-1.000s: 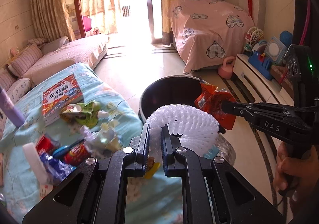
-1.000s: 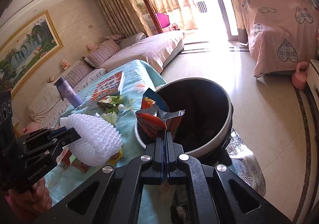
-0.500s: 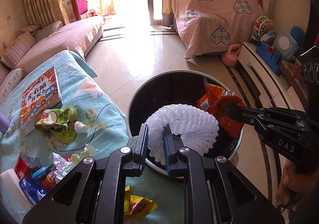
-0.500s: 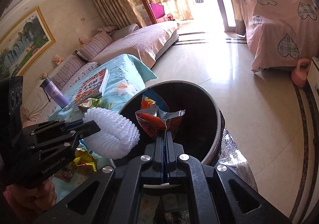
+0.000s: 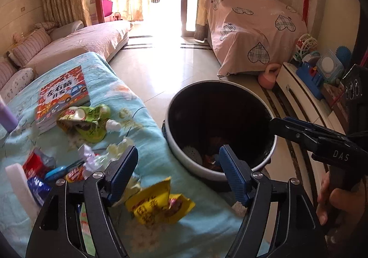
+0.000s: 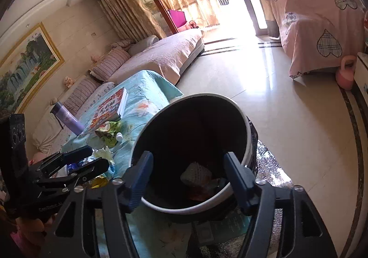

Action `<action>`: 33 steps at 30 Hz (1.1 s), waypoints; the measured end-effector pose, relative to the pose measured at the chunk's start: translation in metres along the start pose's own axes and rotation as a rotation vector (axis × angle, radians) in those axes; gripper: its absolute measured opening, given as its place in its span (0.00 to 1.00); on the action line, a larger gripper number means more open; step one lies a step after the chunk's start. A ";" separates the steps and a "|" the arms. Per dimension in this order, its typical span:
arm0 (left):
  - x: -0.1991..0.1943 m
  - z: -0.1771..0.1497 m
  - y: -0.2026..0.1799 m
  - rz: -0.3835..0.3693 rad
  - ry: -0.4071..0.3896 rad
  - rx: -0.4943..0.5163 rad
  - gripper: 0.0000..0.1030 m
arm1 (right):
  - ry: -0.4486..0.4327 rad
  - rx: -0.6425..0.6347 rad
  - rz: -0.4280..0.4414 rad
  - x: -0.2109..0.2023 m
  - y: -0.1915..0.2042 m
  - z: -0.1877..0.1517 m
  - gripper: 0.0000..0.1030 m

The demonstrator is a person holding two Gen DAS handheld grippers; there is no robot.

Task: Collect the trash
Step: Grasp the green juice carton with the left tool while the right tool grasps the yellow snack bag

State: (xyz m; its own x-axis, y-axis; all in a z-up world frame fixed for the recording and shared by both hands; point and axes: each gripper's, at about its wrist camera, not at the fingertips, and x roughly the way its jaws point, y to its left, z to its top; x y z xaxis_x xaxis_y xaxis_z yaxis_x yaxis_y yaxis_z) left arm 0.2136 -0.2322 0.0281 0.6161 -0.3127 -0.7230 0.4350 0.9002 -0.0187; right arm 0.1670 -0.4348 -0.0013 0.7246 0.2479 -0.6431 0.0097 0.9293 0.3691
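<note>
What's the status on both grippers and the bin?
Left gripper, right gripper open, empty. White foam net in trash bin. Yellow wrapper nearest.

We hold our left gripper with its two blue-padded fingers spread wide apart and nothing between them, the black frame reaching forward and angled a little downward. Our right gripper is likewise spread wide and empty, tilted downward along its fingers. In the left wrist view the right gripper reaches in from the right edge, its fingers level and pointing left, and our right hand wraps the black handle below it. In the right wrist view the left gripper comes in from the left edge with its fingers parted, pointing right.
</note>
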 end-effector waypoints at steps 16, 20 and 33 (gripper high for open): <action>-0.075 -0.100 0.086 0.053 -0.057 -0.177 0.73 | 0.059 -0.079 0.051 0.006 0.090 -0.081 0.83; -0.076 -0.115 0.100 0.074 -0.043 -0.208 0.73 | 0.065 -0.115 0.058 0.012 0.105 -0.089 0.83; -0.048 -0.124 0.117 0.049 0.001 -0.197 0.73 | 0.059 -0.283 0.052 0.041 0.138 -0.079 0.82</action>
State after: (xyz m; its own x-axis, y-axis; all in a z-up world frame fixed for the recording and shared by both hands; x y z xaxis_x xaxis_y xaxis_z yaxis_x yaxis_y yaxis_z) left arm 0.1535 -0.0740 -0.0253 0.6329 -0.2666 -0.7268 0.2673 0.9563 -0.1180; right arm 0.1438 -0.2746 -0.0299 0.6774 0.3051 -0.6694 -0.2249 0.9523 0.2064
